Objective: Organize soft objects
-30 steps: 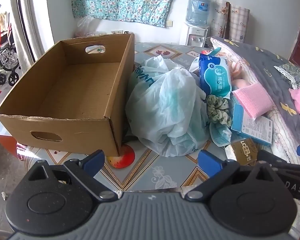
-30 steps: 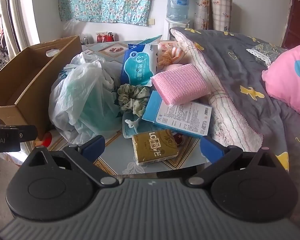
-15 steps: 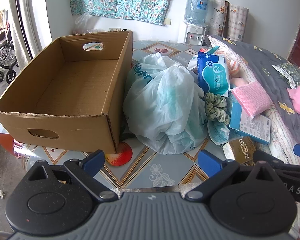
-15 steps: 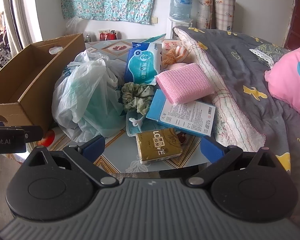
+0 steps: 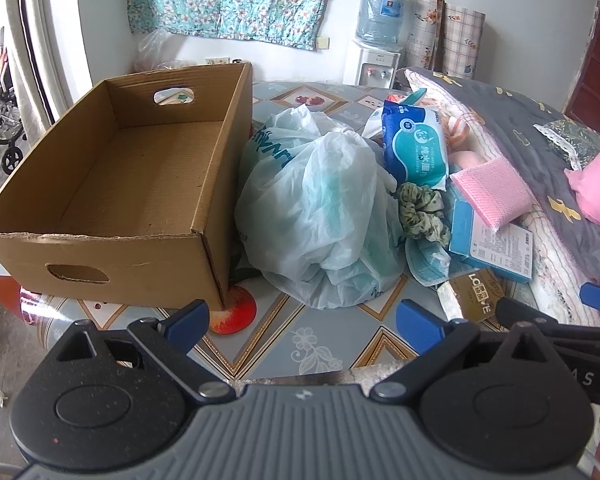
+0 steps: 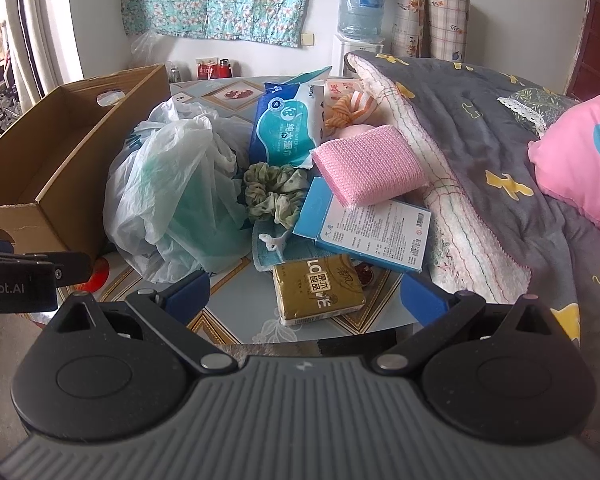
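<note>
Soft objects lie heaped on the table (image 5: pixel 332 344), none yet in the box (image 5: pixel 140 168); we judge the task at its start, approach step.

Largest to smallest:
- Box: at 10 o'clock in the left wrist view, open top, nothing inside.
- Bag (image 5: pixel 324 216): crumpled plastic, centre of that view, touching the box's right wall.
- Wipes (image 6: pixel 286 128): at 12 o'clock in the right wrist view, leaning behind the scrunchie.
- Carton (image 6: pixel 374 226): flat, blue-edged, at 1 o'clock.
- Sponge (image 6: pixel 368 166): pink, resting partly on the carton.
- Tissues (image 6: pixel 318 290): gold pack, nearest us, dead ahead of the right gripper (image 6: pixel 304 298).
- Scrunchie (image 6: pixel 274 194): green, between bag and carton.

Left gripper (image 5: pixel 302 320): jaws spread wide, nothing between them, short of the bag. Right gripper: jaws likewise apart and unloaded, tissues just beyond the tips.

Next move, our judgement: advance the right gripper onto the tissues, close across the short side, lift, carry to 10 o'clock over the box. Film wrap may slip; the pack may sag.
</note>
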Tool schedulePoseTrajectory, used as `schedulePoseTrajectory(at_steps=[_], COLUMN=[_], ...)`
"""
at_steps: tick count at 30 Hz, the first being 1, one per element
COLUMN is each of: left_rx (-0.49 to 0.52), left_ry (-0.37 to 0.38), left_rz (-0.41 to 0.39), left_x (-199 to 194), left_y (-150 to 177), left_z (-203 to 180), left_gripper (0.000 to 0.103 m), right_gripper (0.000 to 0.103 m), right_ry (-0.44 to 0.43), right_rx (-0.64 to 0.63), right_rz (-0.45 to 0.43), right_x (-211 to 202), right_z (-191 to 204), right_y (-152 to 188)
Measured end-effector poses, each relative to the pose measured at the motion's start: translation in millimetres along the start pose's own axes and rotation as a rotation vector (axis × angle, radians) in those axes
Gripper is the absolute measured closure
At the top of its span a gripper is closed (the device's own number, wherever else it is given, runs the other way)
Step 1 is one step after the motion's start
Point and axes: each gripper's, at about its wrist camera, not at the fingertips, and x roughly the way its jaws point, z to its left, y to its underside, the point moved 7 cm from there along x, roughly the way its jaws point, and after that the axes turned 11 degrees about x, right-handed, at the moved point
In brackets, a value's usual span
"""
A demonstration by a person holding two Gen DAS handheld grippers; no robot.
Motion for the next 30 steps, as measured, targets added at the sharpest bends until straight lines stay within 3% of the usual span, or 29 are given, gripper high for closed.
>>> schedulePoseTrajectory(at_steps=[30], left_rx=[-0.003], left_ry=[0.0], left_rz=[0.002], left_x=[-0.7], left_y=[-0.4], left_z=[0.3], left_gripper=[0.003], right_gripper=[0.001], right_ry=[0.002], right_rx=[-0.009], right_rz=[0.004], right_x=[1.2], right_z=[3.5], right_y=[2.8])
